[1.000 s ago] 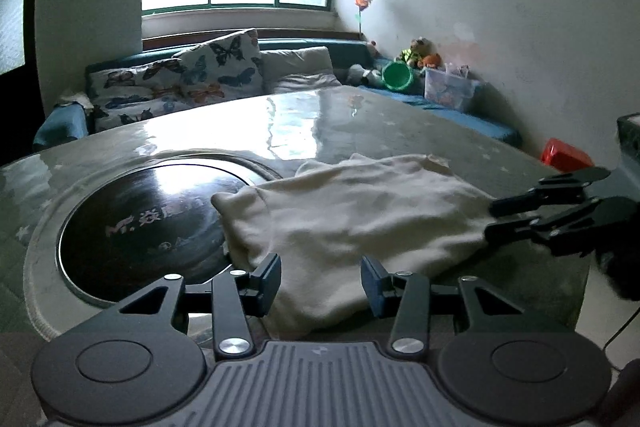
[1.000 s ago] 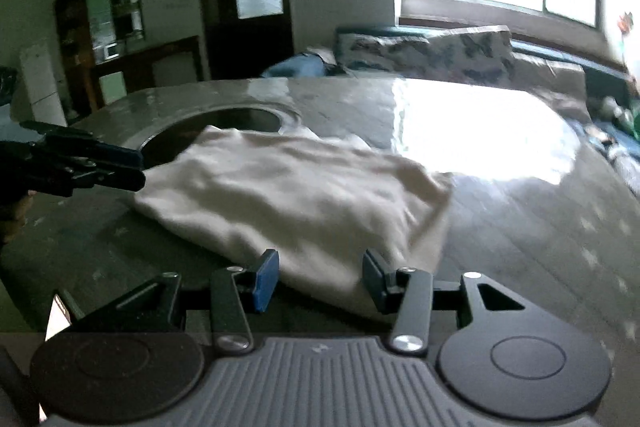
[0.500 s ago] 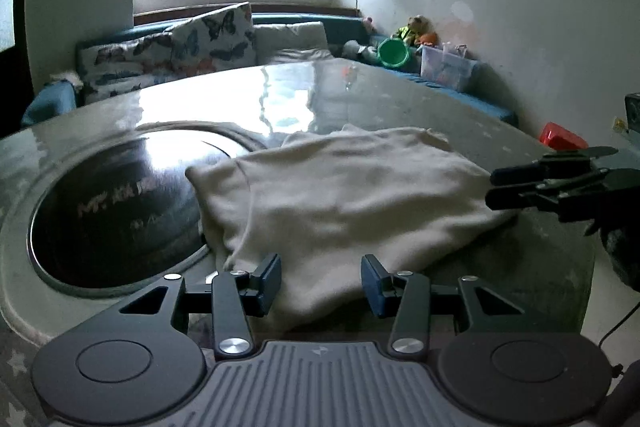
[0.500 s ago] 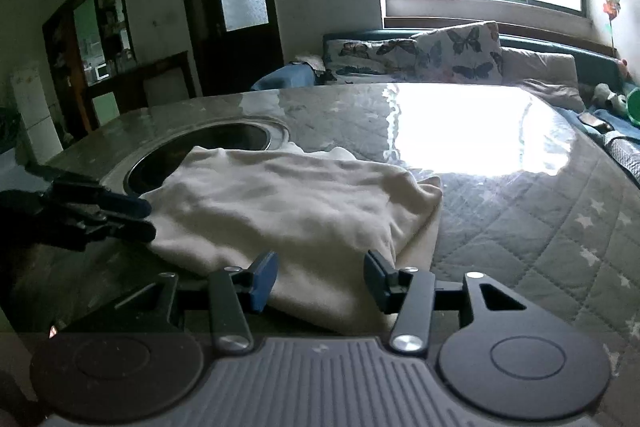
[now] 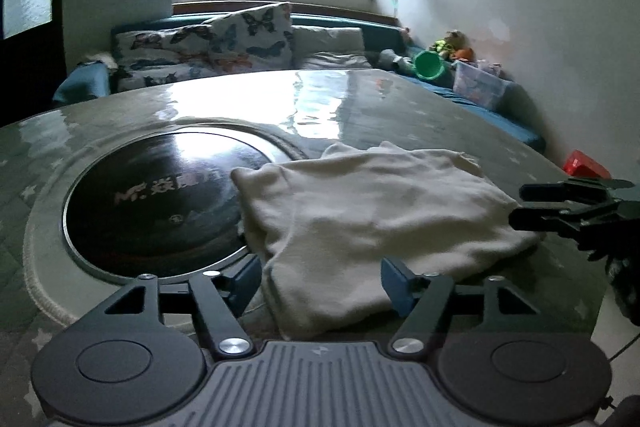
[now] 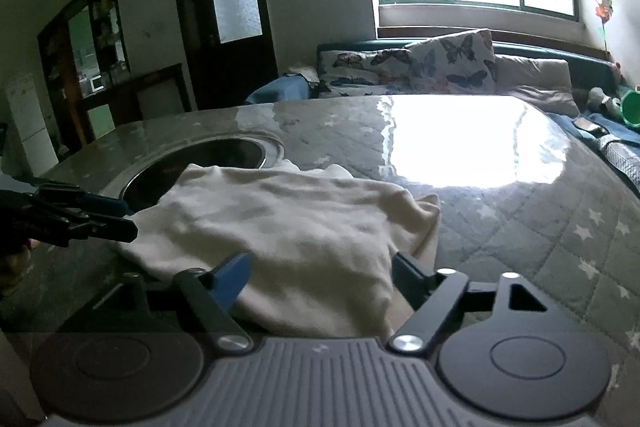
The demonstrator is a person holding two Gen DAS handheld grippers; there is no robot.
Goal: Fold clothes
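A cream garment lies folded in a flat bundle on the round table, its left edge over the dark hotplate. It also shows in the right wrist view. My left gripper is open, its jaws either side of the garment's near edge, holding nothing. My right gripper is open at the garment's opposite end, its jaws astride the near edge. Each gripper shows in the other's view: the right one at the garment's right end, the left one at its left end.
The round table has a quilted star cover under glossy plastic. A round black hotplate is set in its middle. A sofa with butterfly cushions stands behind. Toys and a plastic box sit right, and a red object on the floor.
Both grippers have stayed open at the garment's ends. The views have shifted and lowered slightly, closing in on the near edges of the garment. The garment lies as before.
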